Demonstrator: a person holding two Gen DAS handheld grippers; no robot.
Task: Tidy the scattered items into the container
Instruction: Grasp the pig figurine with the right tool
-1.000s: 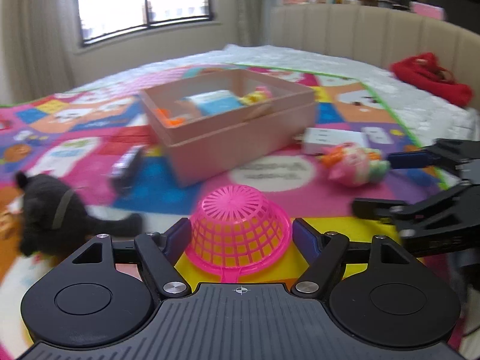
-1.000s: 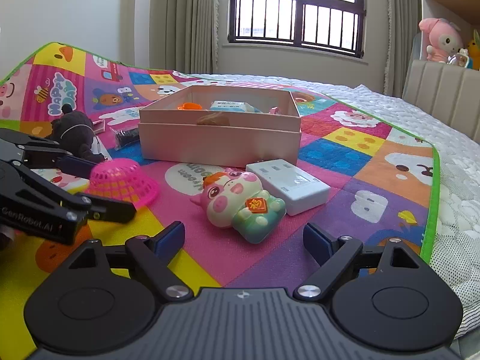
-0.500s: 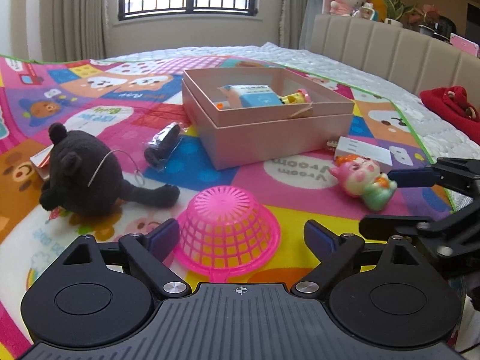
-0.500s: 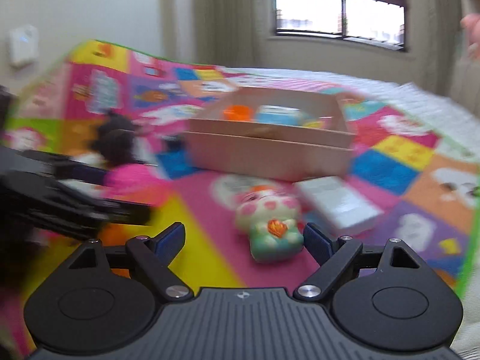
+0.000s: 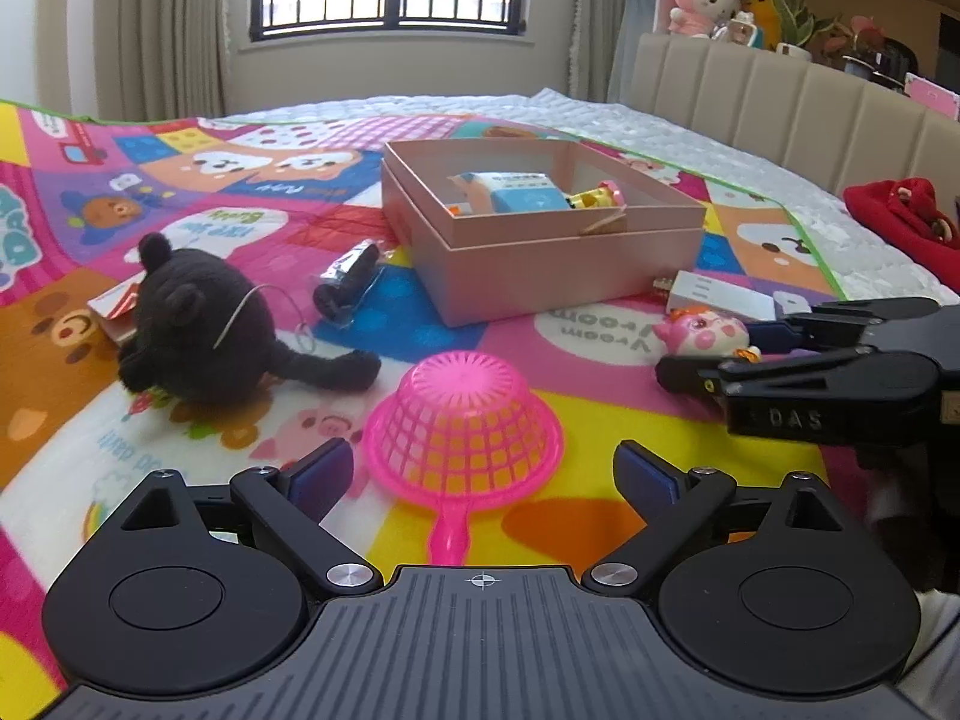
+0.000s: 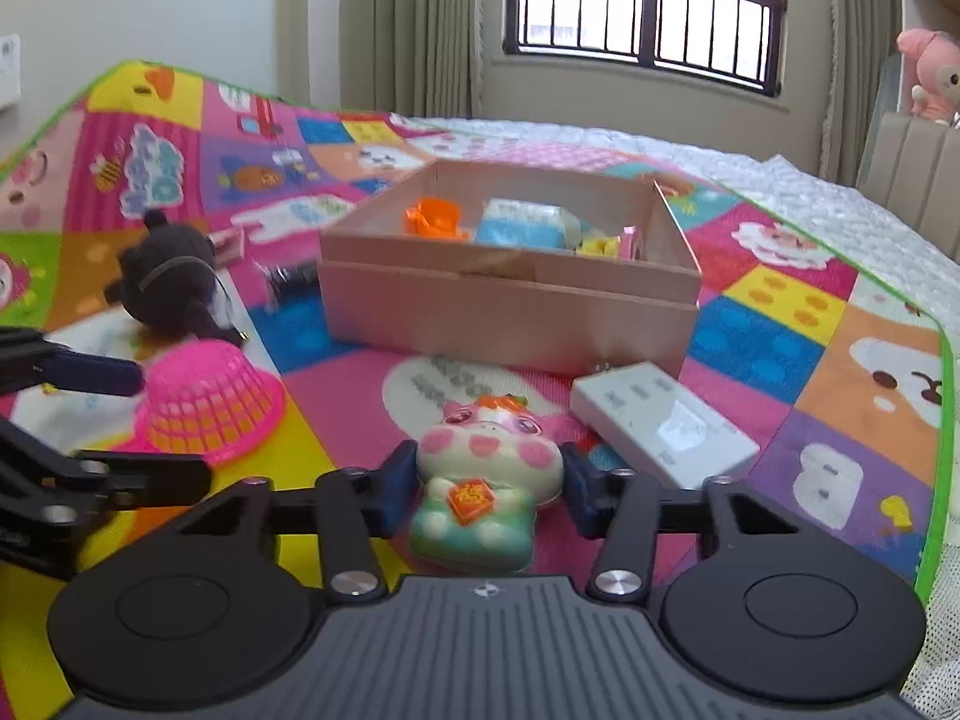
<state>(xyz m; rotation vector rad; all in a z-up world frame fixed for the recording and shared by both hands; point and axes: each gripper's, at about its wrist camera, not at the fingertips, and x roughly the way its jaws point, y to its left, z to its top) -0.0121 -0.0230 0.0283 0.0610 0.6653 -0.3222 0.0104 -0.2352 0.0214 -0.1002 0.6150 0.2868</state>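
Pink card forms the container [image 6: 510,306], an open box at the centre of the right wrist view, and several items are already lying inside it: an orange piece [image 6: 433,217], a blue-and-white carton [image 6: 522,225] and a small yellow toy [image 6: 600,246]. That part of the tidying can be judged done.

More is left on the play mat [image 6: 768,348]. A squishy cow toy [image 6: 486,480] is seen at lower centre between the closing jaws of the right gripper [image 6: 489,489], whose pads appear to be touching its sides. A white power strip [image 6: 660,426] lies just to its right.

In the left wrist view, an upturned pink strainer [image 5: 462,426] is framed by the left gripper [image 5: 480,474], whose jaws are opening wide and touching nothing. A black plush mouse [image 5: 204,330] and a dark packet [image 5: 348,279] are left at centre left.
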